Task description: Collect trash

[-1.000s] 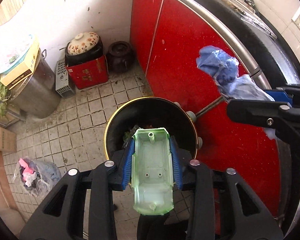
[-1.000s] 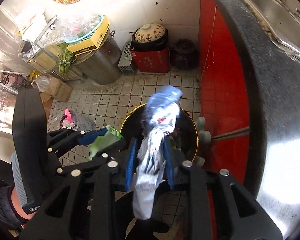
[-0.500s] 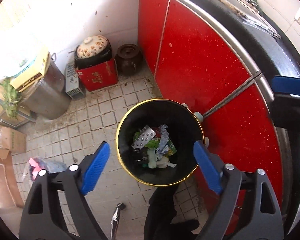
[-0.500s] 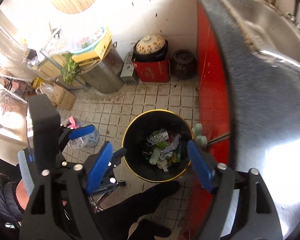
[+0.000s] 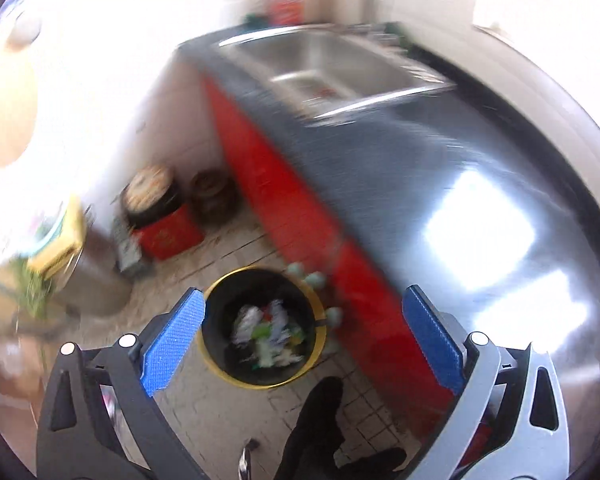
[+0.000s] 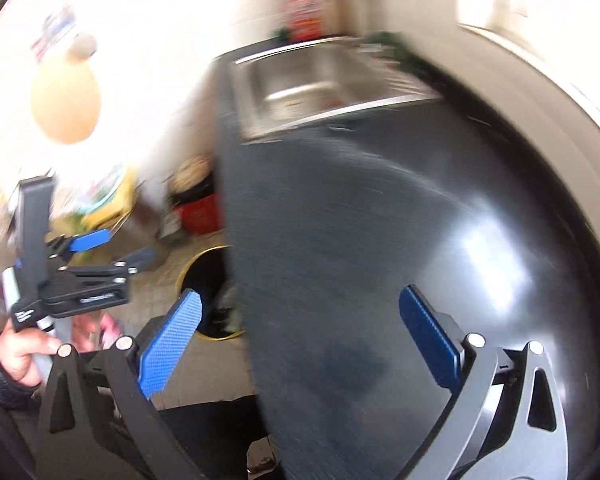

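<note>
The black trash bin with a gold rim (image 5: pixel 260 385) stands on the tiled floor beside the red cabinet, with crumpled trash (image 5: pixel 268 336) inside. My left gripper (image 5: pixel 301 294) hovers high above it; its blue-padded jaws are opening wide and hold nothing. My right gripper (image 6: pixel 300 294) is over the dark counter, its jaws likewise opening with nothing between them. In the right wrist view the bin (image 6: pixel 204 272) is half hidden by the counter edge, and the left gripper (image 6: pixel 116 248) shows at the left, held by a hand (image 6: pixel 16 356). Both views are motion-blurred.
A dark counter (image 5: pixel 420 180) with a steel sink (image 5: pixel 340 68) runs above red cabinet doors (image 5: pixel 300 240). By the wall stand a red box (image 5: pixel 168 232) bearing a lidded pot, a dark jar (image 5: pixel 212 196) and a metal pot (image 5: pixel 96 276). A dark shoe (image 5: pixel 320 420) is near the bin.
The green plastic piece and blue wrapper left the jaws and lie in the bin. Both grippers opened wide, rose, and the right swung over the counter.
</note>
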The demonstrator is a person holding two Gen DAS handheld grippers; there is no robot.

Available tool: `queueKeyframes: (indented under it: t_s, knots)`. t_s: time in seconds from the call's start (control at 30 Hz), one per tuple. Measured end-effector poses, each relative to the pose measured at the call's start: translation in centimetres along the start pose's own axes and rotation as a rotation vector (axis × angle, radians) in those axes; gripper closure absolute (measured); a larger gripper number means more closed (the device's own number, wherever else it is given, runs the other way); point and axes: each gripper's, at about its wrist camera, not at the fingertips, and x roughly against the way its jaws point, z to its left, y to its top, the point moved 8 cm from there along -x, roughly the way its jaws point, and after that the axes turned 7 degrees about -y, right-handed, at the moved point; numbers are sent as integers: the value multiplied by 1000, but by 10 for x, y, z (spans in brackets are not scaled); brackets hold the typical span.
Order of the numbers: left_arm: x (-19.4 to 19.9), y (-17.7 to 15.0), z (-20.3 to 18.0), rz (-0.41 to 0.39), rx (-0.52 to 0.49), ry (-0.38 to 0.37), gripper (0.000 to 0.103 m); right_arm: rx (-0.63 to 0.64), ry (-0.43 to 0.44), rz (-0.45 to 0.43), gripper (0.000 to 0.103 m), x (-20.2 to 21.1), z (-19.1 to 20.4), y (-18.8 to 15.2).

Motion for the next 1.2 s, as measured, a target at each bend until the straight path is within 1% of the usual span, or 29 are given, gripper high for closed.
queueKeyframes:
  t_s: [0.1,0.13,0.17,0.2,0.27,0.33,0.4,0.53,0.67,0.77,0.83,0.97,1.2]
  knots:
    - [5,9,-72,5,-109,-121,7,-152,-116,-35,7,39,-66,-36]
    - [7,12,-102,9,-156,-164,7,-211,-157,-51,7,54,-88,-51]
    - [9,13,-128,11,-203,-199,7,-257,-188,-61,7,65,-103,-63]
    - [11,14,-157,16,-257,-234,7,-322,-243,-73,7,82,-125,-80]
    - [11,12,-204,31,-348,-284,7,-419,-322,-88,7,106,-155,-109]
    - [12,8,-255,46,-437,-349,7,-515,-393,-101,7,131,-181,-140]
    - [14,2,-302,63,-507,-415,7,-619,-483,-110,7,157,-205,-177]
    - [20,-14,-368,89,-632,-492,7,-773,-614,-108,7,194,-235,-237]
    - [27,-28,-403,93,-726,-515,7,-883,-679,-114,7,217,-252,-280]
    - [30,-37,-420,94,-765,-514,7,-920,-700,-113,7,223,-258,-290]
    - [28,-38,-423,94,-781,-502,7,-928,-713,-119,7,225,-261,-293]
    - [23,-37,-422,106,-776,-494,7,-933,-715,-117,7,227,-261,-294]
    - [17,-32,-415,111,-754,-475,7,-924,-689,-115,7,219,-268,-285]
